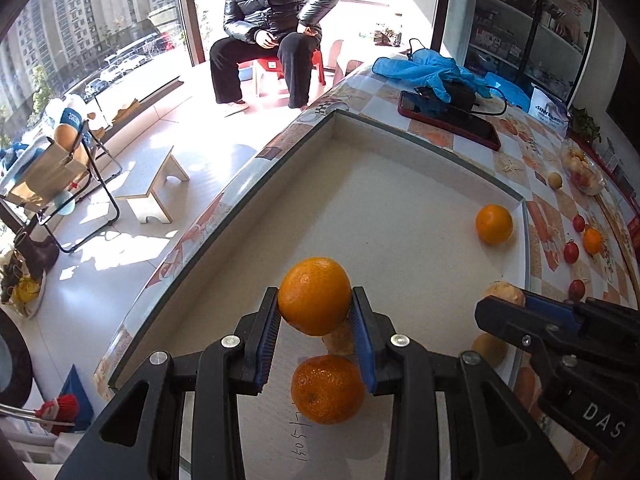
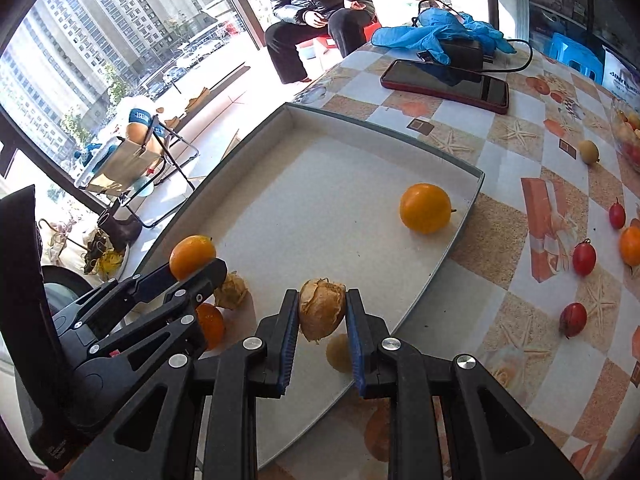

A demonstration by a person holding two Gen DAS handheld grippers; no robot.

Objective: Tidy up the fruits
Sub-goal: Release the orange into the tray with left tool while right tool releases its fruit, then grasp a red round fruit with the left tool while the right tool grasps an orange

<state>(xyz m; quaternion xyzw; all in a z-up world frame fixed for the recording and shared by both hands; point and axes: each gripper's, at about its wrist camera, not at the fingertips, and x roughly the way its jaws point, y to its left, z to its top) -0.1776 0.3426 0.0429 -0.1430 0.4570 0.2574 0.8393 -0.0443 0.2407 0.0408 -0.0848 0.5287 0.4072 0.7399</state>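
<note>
My left gripper [image 1: 315, 307] is shut on an orange [image 1: 314, 294] and holds it above the white tray [image 1: 400, 200]. Below it in the tray lie a second orange [image 1: 327, 389] and a husked fruit [image 1: 340, 338]. My right gripper [image 2: 322, 312] is shut on a papery husked fruit [image 2: 322, 307] over the tray's near right part [image 2: 360, 160]. A pale round fruit [image 2: 339, 354] lies under it. Another orange [image 2: 425, 207] rests at the tray's far right corner. The left gripper [image 2: 192, 270] with its orange [image 2: 192, 255] shows at the left of the right wrist view.
Small red fruits [image 2: 584, 257] and an orange [image 2: 631, 245] lie on the patterned tablecloth right of the tray. A phone [image 2: 444, 85], blue gloves [image 2: 436, 32] and a glass fruit bowl [image 1: 582, 170] are farther back. A person [image 1: 272, 20] sits beyond the table edge.
</note>
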